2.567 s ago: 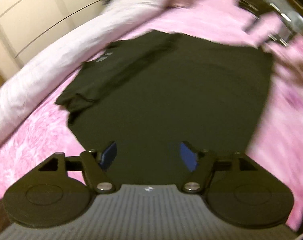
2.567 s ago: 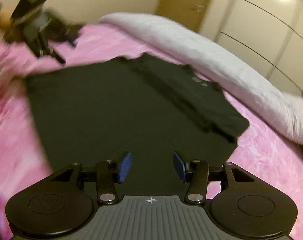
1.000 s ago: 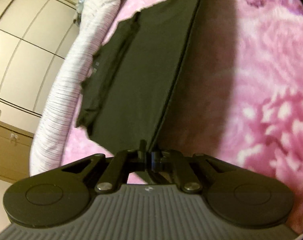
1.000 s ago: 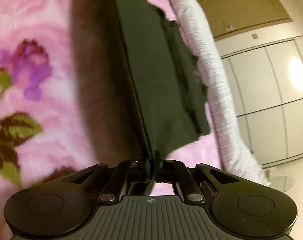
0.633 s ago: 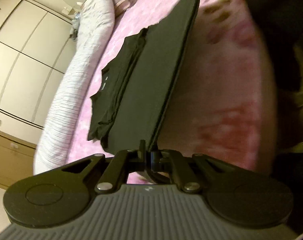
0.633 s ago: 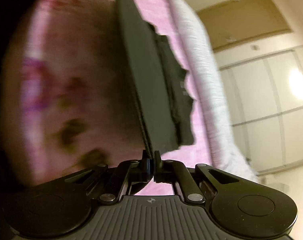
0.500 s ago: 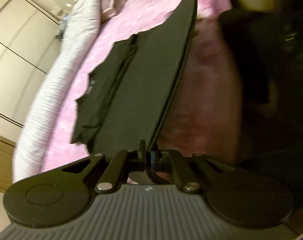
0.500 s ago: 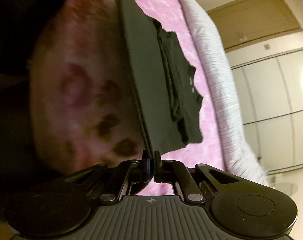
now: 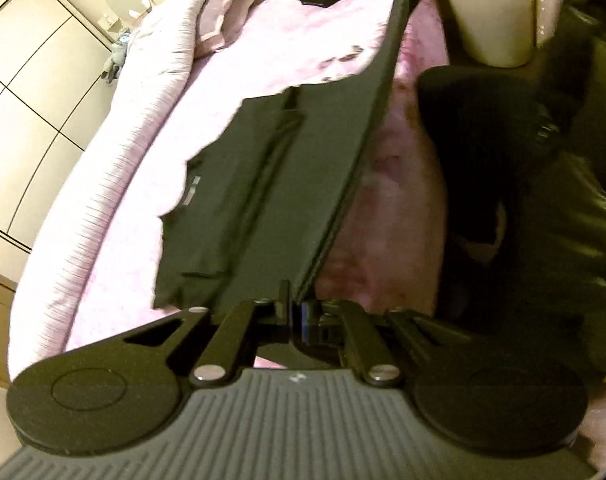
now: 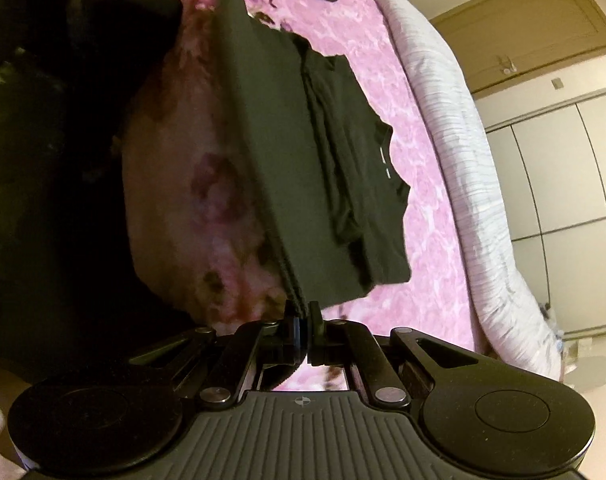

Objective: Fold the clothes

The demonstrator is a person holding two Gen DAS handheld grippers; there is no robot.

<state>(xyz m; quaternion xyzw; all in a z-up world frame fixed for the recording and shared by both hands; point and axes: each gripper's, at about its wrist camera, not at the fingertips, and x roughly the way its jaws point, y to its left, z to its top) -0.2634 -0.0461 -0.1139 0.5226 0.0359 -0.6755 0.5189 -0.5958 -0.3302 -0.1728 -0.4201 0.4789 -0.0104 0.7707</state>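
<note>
The left tool [image 9: 297,312] is pinched tight on one end of the near hem of a black T-shirt [image 9: 287,184], and the right tool [image 10: 303,314] is clamped on the other end of that hem, so the edge runs taut between the two. Holding both ends at once keeps the hem straight and lifted off the pink floral bedspread [image 9: 263,40], which lets the lower part of the shirt be carried as one flat panel rather than bunching. The far part of the shirt lies on the bed, its sleeves already turned inward along the body, with a pale rolled duvet [image 10: 455,128] beyond it. Judging by this hold, the raised hem is meant to travel over toward the collar end, halving the shirt's length. A person's dark sleeve [image 9: 483,128] hangs beside the lifted edge.
</note>
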